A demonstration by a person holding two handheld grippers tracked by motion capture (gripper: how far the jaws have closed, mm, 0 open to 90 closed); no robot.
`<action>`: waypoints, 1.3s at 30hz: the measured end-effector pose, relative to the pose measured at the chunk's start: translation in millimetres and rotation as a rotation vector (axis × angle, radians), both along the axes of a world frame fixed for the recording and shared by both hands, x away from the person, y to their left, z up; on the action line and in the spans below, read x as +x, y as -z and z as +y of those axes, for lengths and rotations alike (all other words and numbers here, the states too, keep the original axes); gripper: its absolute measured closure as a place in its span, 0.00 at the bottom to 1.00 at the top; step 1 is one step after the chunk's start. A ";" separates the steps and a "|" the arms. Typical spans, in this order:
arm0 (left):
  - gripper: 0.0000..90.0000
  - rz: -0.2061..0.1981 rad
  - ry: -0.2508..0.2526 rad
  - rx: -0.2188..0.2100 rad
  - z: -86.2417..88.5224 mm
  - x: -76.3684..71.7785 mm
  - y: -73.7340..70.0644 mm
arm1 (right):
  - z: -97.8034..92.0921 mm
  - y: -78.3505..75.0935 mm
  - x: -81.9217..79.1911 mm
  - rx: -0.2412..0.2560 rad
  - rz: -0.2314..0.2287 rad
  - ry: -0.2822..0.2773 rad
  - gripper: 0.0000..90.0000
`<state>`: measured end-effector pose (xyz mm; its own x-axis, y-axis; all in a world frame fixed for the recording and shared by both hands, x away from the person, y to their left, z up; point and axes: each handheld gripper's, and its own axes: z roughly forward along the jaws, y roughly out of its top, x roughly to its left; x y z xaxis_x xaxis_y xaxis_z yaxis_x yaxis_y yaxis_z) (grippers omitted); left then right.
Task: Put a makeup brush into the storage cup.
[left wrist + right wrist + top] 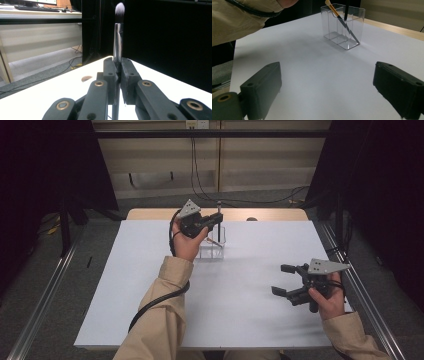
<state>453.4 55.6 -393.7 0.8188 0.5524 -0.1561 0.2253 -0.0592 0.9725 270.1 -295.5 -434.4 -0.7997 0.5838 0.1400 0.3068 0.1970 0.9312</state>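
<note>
The left gripper (117,72) clamps a seemingly upright makeup brush (118,42) above the clear organizer (214,242); the right gripper (282,280) gapes wide.

White table (150,290), clear divided holder (214,247) standing on it

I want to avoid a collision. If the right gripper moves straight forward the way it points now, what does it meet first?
The right gripper points over bare white table toward the clear organizer holding a tan-bristled brush. Probably the organizer comes first, though depth is hard to judge.
</note>
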 end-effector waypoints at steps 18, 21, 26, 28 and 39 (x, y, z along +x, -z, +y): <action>0.93 0.011 0.007 0.018 0.0 -0.4 5.5 | 0.8 -0.4 -0.1 0.000 -0.001 -0.006 0.09; 0.93 0.014 0.007 0.019 -0.2 -0.6 6.8 | 0.8 -0.4 0.0 -0.001 -0.001 -0.006 0.09; 0.93 0.021 0.012 0.024 0.1 -1.0 8.9 | 0.8 -0.3 0.0 -0.001 -0.002 -0.005 0.09; 0.93 0.023 0.014 0.026 0.7 -1.1 9.6 | 0.9 -0.3 0.1 -0.001 -0.001 -0.006 0.09; 0.91 0.034 0.023 0.036 1.9 -2.4 11.5 | 1.0 -0.4 0.3 -0.002 0.000 -0.004 0.09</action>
